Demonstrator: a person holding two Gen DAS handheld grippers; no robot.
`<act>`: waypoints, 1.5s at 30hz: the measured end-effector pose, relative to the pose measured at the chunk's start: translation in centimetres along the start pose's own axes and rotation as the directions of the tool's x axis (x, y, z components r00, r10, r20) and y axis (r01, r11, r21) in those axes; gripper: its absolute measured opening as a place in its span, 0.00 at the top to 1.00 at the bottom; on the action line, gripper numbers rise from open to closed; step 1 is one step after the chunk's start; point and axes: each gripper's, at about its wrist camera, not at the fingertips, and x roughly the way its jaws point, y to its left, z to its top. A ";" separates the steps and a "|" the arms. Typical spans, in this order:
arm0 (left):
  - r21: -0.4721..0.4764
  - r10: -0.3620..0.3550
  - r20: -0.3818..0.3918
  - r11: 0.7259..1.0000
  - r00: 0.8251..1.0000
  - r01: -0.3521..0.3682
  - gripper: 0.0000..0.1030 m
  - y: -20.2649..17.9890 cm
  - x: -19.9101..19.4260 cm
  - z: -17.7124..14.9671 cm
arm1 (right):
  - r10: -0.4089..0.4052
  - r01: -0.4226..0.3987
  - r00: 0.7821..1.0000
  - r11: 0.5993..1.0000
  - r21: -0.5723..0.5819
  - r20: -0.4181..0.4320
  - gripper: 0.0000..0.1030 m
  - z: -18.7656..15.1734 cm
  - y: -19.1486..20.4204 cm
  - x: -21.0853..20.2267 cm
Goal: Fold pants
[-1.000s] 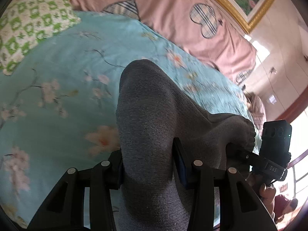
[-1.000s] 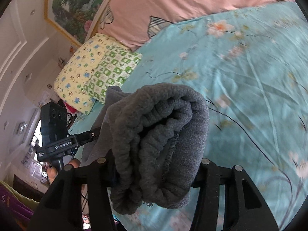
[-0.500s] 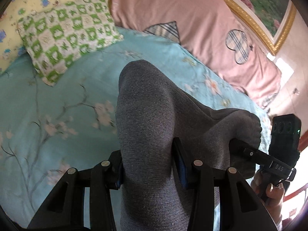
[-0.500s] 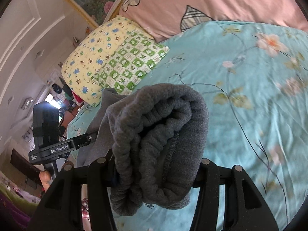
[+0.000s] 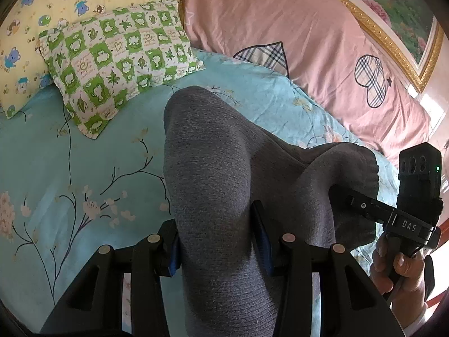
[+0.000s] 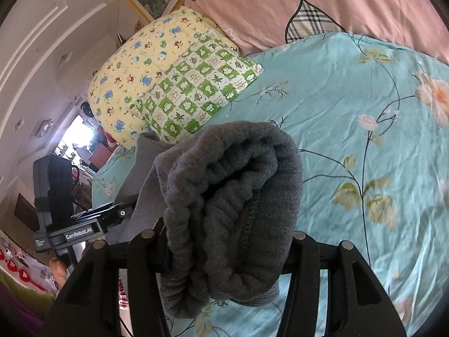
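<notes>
The grey pants are a folded bundle held up above the turquoise flowered bed sheet. My left gripper is shut on a smooth folded part of them. My right gripper is shut on the bunched elastic waistband end. In the left wrist view the right gripper shows at the right, clamped on the far end of the bundle, with a hand below it. In the right wrist view the left gripper shows at the left on the pants' other end.
A green checked pillow lies on a yellow cartoon pillow at the head of the bed. A pink cover with plaid hearts lies along the headboard, under a gold-framed painting. Room clutter lies beyond the bed's left edge.
Both grippers, still holding the pants, have swung toward the head of the bed; the pillows now fill more of both views. The grips have not changed.
</notes>
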 end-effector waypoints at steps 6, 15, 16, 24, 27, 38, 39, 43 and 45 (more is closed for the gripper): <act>-0.022 0.006 -0.005 1.000 1.000 -0.006 0.58 0.6 1.1 0.5 | 0.003 -0.003 1.000 1.000 0.000 -0.019 0.48 1.0 -0.7 1.2; -0.045 0.019 -0.026 0.999 0.999 -0.020 0.58 1.7 2.8 0.6 | 0.004 -0.003 0.999 1.000 0.011 -0.051 0.48 1.5 -1.7 3.3; -0.046 0.020 -0.030 0.999 0.999 -0.021 0.58 1.8 3.0 0.6 | 0.005 -0.004 0.999 1.000 0.011 -0.054 0.48 1.5 -1.8 3.4; -0.050 0.024 -0.047 0.998 0.999 -0.026 0.56 2.4 4.2 0.2 | 0.008 -0.007 0.997 1.000 0.018 -0.072 0.45 1.2 -2.8 4.5; -0.049 0.027 -0.046 0.998 0.999 -0.029 0.53 2.5 4.5 0.0 | 0.001 0.001 0.998 1.000 0.020 -0.070 0.40 1.0 -3.2 4.7; -0.055 0.083 -0.025 0.995 0.996 -0.084 0.21 3.2 5.1 -0.3 | -0.009 0.012 0.999 0.999 0.050 -0.053 0.18 0.4 -5.5 5.2; -0.058 0.079 -0.027 0.995 0.997 -0.080 0.21 3.3 5.1 -0.4 | -0.004 0.007 0.999 0.998 0.060 -0.050 0.17 0.3 -5.7 5.2; -0.056 0.092 -0.027 0.994 0.995 -0.093 0.19 3.3 5.0 -0.4 | -0.004 0.007 0.999 0.997 0.074 -0.042 0.15 0.1 -5.6 5.0; -0.069 0.093 -0.031 0.993 0.995 -0.095 0.19 3.4 4.8 -0.6 | -0.018 0.021 0.999 0.997 0.078 -0.043 0.11 0.0 -5.4 4.9</act>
